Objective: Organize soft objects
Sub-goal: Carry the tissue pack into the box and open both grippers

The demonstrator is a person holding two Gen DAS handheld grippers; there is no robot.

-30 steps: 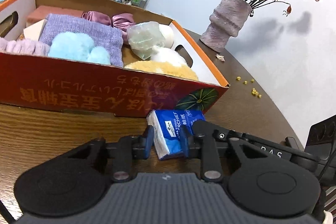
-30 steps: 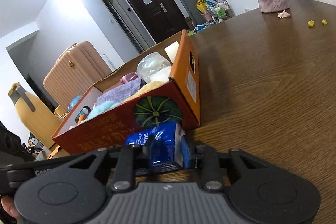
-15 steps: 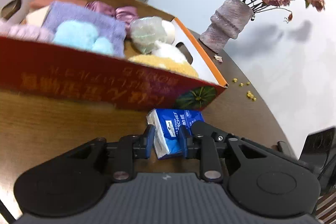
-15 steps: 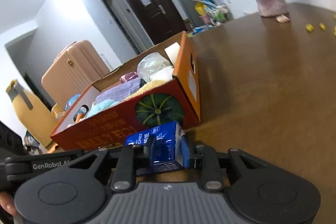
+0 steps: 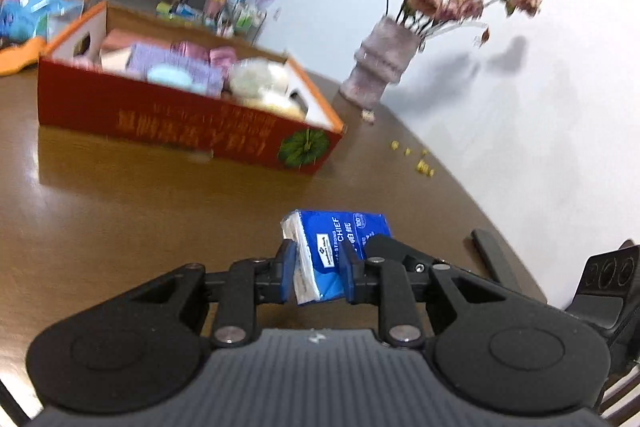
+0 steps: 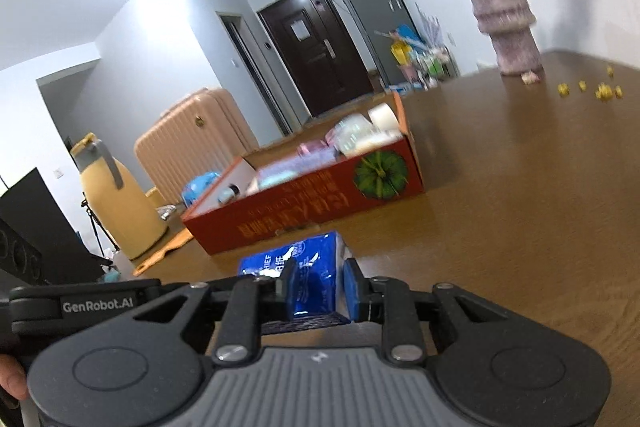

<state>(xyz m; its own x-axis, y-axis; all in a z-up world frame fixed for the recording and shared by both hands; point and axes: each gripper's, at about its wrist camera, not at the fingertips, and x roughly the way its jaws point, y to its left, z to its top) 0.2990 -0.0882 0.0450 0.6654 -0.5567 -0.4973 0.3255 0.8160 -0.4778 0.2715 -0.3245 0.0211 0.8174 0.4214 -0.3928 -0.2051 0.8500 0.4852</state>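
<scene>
A blue tissue pack (image 5: 334, 251) is held between both grippers above the brown table. My left gripper (image 5: 318, 273) is shut on one end of it. My right gripper (image 6: 318, 287) is shut on the other end of the pack (image 6: 298, 267). The red cardboard box (image 5: 180, 119) stands farther off on the table, filled with soft items: a purple cloth (image 5: 176, 69), a light blue puff (image 5: 170, 79), pink fabric and pale plush pieces. The box also shows in the right wrist view (image 6: 312, 203).
A pink-grey vase (image 5: 380, 67) with dried roses stands at the back right of the table, with yellow crumbs (image 5: 420, 163) near it. A yellow jug (image 6: 116, 203) and a peach suitcase (image 6: 192, 143) stand beyond the table's left side. The table edge (image 5: 500, 239) runs close on the right.
Both grippers have pulled back and up from the box with the tissue pack between them. The box now looks smaller and farther away.
</scene>
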